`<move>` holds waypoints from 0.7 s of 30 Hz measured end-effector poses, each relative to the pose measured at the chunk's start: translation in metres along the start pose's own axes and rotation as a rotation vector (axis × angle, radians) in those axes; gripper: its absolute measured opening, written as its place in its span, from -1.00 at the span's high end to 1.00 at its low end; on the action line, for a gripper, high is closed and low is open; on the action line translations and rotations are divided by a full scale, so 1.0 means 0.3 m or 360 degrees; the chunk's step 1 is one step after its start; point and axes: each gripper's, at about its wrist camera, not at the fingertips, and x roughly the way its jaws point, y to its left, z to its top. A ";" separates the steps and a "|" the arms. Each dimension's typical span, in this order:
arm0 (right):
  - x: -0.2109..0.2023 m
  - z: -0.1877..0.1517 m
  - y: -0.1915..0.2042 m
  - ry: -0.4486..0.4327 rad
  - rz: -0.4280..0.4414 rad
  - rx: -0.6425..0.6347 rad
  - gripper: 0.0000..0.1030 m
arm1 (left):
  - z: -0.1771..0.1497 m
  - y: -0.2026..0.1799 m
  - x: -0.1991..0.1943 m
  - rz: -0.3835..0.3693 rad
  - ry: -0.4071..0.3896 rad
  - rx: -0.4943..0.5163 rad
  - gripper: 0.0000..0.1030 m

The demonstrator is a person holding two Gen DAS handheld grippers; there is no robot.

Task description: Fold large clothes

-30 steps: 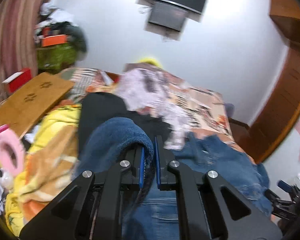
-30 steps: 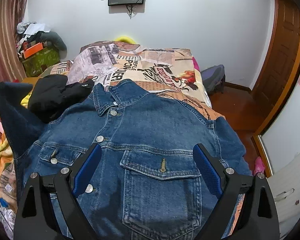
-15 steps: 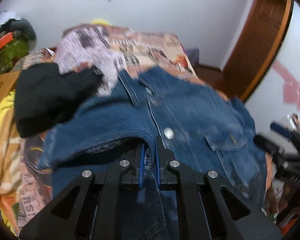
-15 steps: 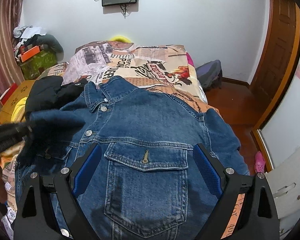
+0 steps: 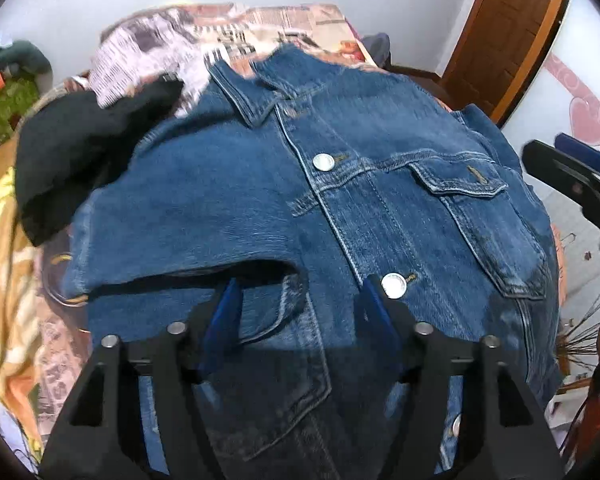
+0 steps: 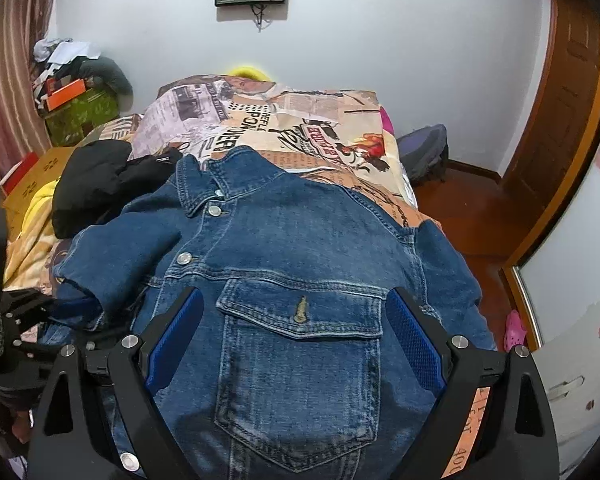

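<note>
A blue denim jacket [image 5: 380, 208] lies face up on the bed, buttoned, collar toward the far wall. Its left sleeve [image 5: 188, 216] is folded across the chest, cuff just ahead of my left gripper. My left gripper [image 5: 302, 300] is open and empty, low over the cuff. The jacket also fills the right wrist view [image 6: 300, 280]. My right gripper [image 6: 294, 332] is open wide and empty above the chest pocket [image 6: 300, 344]. The right gripper shows at the right edge of the left wrist view [image 5: 572, 176].
A black garment [image 6: 100, 184] lies beside the jacket's left shoulder. The bed has a newspaper-print cover [image 6: 300, 120]. Yellow and orange bedding [image 5: 4, 248] lies at the left. Boxes and clutter [image 6: 72, 96] stand far left. A wooden door [image 6: 572, 120] and floor are at the right.
My left gripper carried the sleeve across the jacket's front, then opened and let it go. The right gripper stayed open and shifted only slightly over the pocket.
</note>
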 end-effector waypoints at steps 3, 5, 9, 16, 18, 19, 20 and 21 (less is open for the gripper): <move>-0.006 0.012 0.027 -0.0015 0.0014 -0.0033 -0.77 | -0.004 0.014 -0.057 0.0093 -0.0049 0.0030 -0.25; -0.007 0.024 0.050 -0.0030 0.0030 -0.0061 -0.77 | -0.003 0.046 -0.101 0.0121 -0.0095 -0.0004 -0.32; -0.005 0.058 0.123 -0.0057 0.0088 -0.0147 -0.77 | 0.002 0.157 -0.195 0.0200 -0.0213 -0.0136 -0.43; 0.038 0.096 0.282 -0.0039 0.0246 -0.0336 -0.77 | -0.021 0.361 -0.264 0.0423 -0.0306 -0.0311 -0.55; 0.061 0.102 0.337 -0.0016 0.0298 -0.0407 -0.77 | -0.042 0.419 -0.273 0.0462 -0.0305 -0.0371 -0.55; 0.069 0.104 0.359 -0.0006 0.0317 -0.0435 -0.77 | -0.053 0.441 -0.275 0.0475 -0.0302 -0.0394 -0.55; 0.083 0.105 0.385 0.0010 0.0340 -0.0469 -0.77 | -0.064 0.462 -0.276 0.0486 -0.0297 -0.0415 -0.55; 0.099 0.104 0.417 0.0031 0.0365 -0.0509 -0.77 | -0.077 0.488 -0.277 0.0501 -0.0292 -0.0441 -0.55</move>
